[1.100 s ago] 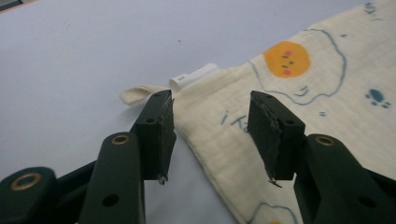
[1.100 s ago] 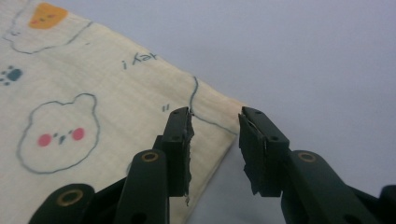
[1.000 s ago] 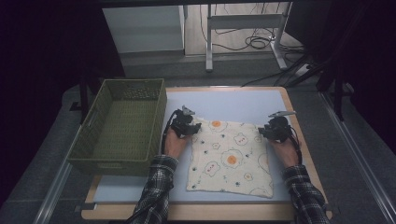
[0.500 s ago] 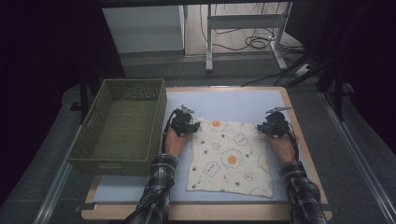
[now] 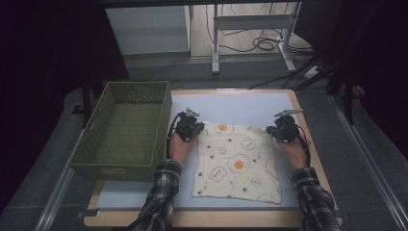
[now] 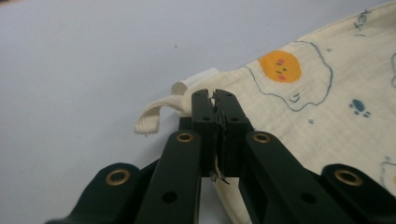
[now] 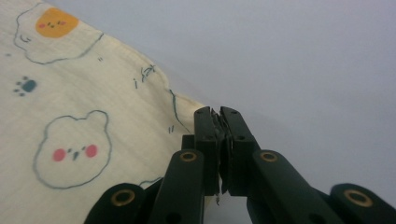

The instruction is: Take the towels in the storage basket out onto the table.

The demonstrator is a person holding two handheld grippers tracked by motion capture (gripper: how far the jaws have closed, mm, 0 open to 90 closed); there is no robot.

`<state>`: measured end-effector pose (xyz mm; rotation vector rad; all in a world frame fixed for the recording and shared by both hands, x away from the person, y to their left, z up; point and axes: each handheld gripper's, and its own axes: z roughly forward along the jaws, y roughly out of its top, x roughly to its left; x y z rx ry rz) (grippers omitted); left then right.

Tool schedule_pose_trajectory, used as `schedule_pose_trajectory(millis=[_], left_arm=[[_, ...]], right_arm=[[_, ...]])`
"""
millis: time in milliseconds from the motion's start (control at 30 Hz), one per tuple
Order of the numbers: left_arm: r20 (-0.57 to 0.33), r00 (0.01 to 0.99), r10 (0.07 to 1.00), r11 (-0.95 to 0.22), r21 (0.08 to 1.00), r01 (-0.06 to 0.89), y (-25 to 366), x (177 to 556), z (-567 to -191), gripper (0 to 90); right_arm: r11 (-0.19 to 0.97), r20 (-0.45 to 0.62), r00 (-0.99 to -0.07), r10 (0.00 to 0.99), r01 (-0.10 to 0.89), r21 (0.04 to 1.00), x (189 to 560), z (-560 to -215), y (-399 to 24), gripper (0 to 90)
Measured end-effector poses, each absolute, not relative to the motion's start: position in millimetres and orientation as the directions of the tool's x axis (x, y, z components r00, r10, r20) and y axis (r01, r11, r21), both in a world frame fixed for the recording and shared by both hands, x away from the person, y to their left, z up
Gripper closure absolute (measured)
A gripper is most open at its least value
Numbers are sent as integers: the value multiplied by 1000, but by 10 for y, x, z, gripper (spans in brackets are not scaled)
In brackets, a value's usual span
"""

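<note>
Cream printed cloth [image 5: 238,161] lies flat, its far corners clenched by the left gripper [image 6: 215,100] and right gripper [image 7: 219,116].

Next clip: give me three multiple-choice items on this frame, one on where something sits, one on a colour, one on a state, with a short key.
1. Where is the basket relative to the cloth?
A. Left of it in the high view
B. On top of it
C. At the table's right edge

2. What colour is the basket?
A. Red
B. Green
C. White

3. What is the state of the left claw and right claw?
A. Both wide open above the cloth
B. Left shut, right open
C. Both shut on the cloth's far corners

Key:
1 A: in the high view the basket stands beyond the cloth's left edge, beside the left claw.
2 B: its woven walls are olive green.
3 C: each gripper view shows the jaws pressed together with cloth edge pinched between them, having just closed.
</note>
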<state>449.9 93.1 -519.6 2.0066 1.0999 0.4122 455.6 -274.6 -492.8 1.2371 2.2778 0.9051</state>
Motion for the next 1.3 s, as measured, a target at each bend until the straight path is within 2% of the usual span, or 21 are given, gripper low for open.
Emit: schedule_pose_trajectory(millis=[333,933,1300], left_arm=[[-74,583,809,-309,790,530,944,4106,-5041,875],[-90,641,763,-318,810,492,909,3456,-5064,868],[-103,684,722,-326,821,468,945,3101,-5074,868]], right_arm=[[405,-30,-574,818,539,738,4186,-4690,-2920,864],[436,10,-657,753,511,741,3495,-4759,-3012,861],[461,-2,-690,724,482,745,3080,-4802,-3042,859]])
